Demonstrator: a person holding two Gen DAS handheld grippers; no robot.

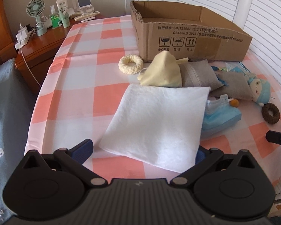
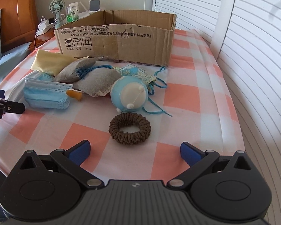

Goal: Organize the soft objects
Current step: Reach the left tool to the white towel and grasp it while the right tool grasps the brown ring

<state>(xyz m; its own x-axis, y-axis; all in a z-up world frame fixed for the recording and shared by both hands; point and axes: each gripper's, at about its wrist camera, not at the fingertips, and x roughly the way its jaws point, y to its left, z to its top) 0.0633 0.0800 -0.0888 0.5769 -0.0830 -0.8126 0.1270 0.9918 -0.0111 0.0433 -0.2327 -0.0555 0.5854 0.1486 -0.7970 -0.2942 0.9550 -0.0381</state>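
Note:
A white folded cloth point(image 1: 155, 123) lies on the checked table just ahead of my open left gripper point(image 1: 144, 150); its near corner lies between the spread fingers. A brown knitted ring point(image 2: 129, 128) lies just ahead of my open, empty right gripper point(image 2: 134, 151). Behind it are a blue plush toy point(image 2: 129, 95), grey sachets point(image 2: 99, 82), blue face masks point(image 2: 46, 93) and a yellow pouch point(image 2: 50, 61). A cream ring point(image 1: 130, 63) lies near the open cardboard box point(image 1: 187, 37), which stands at the back point(image 2: 118, 39).
A wooden nightstand point(image 1: 39, 46) with a small fan point(image 1: 37, 16), bottles and a charger stands beyond the table's far left. White slatted shutters point(image 2: 252, 46) run along the right edge. A blue-grey pillow point(image 1: 7, 112) is at the left.

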